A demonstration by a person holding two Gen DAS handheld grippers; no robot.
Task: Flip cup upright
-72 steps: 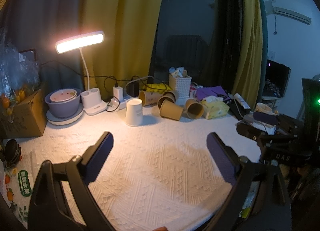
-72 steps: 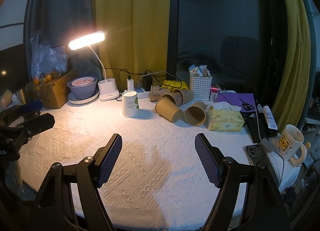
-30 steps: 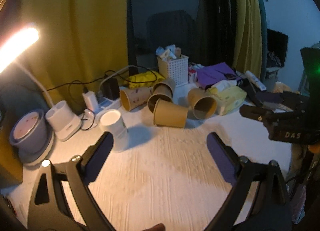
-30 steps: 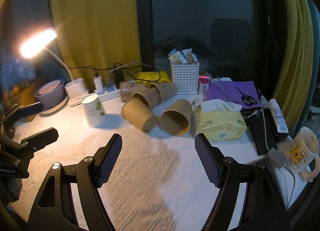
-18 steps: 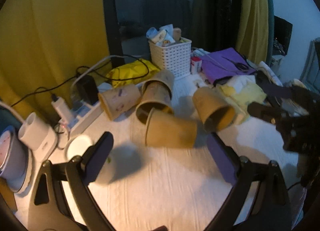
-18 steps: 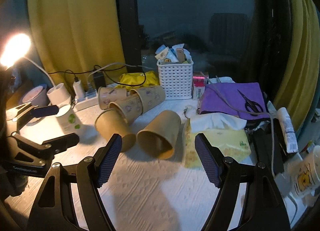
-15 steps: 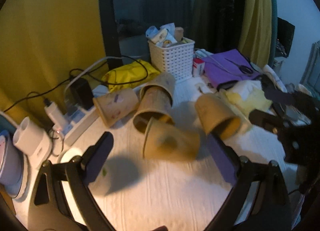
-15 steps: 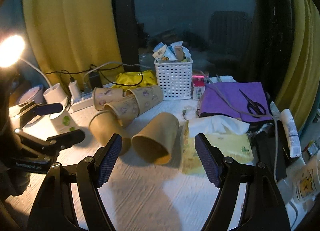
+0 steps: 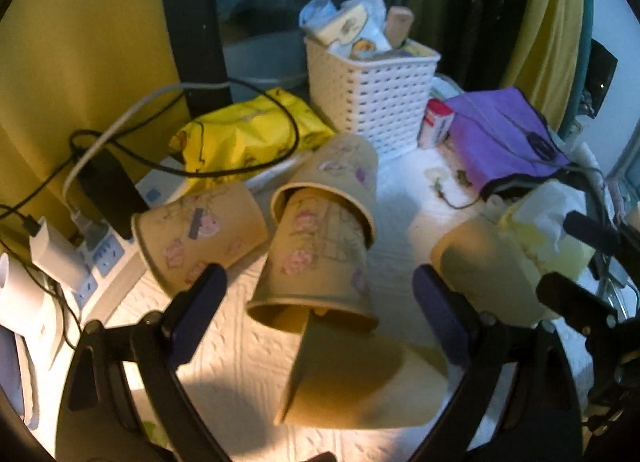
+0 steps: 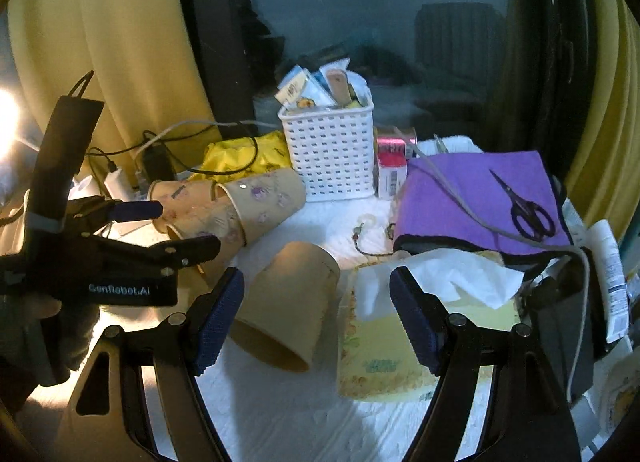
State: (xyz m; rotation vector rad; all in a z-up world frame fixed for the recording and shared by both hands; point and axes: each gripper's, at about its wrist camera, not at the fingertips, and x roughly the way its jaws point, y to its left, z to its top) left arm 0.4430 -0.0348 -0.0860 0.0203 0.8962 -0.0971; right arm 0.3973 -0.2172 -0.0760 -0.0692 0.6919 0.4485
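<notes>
Between the spread fingers of our left gripper [image 9: 316, 294], we are looking down on a plain brown paper cup [image 9: 352, 382] lying on its side on the white textured cloth of the surface [image 9: 224, 346], its body blurred. We are holding this gripper wide open, gripping nothing. Just beyond it, a flower-printed brown paper cup [image 9: 316, 258] is lying tipped with its mouth towards us and its base pushed into a second printed cup [image 9: 340, 178] behind it; a third printed cup [image 9: 200, 234] is lying just to their left, mouth to the left. Farther right, another plain brown paper cup [image 9: 484, 266] is lying on its side.

We are also holding our right gripper [image 10: 316, 318] open and empty. That same plain cup [image 10: 288, 302] is lying close in front of its left finger, mouth facing us, just beside a yellow tissue box [image 10: 400, 342] with white tissue sticking out. To the left in this view, our left gripper [image 10: 176, 230] is hovering in front of the printed cups. Beyond them, a white woven plastic basket [image 10: 332, 154] full of packets is standing next to a yellow crinkled bag [image 10: 244, 158], and black scissors [image 10: 528, 210] are lying on a purple cloth pouch [image 10: 476, 202]. Yellow curtains [image 10: 120, 42] are hanging behind.
</notes>
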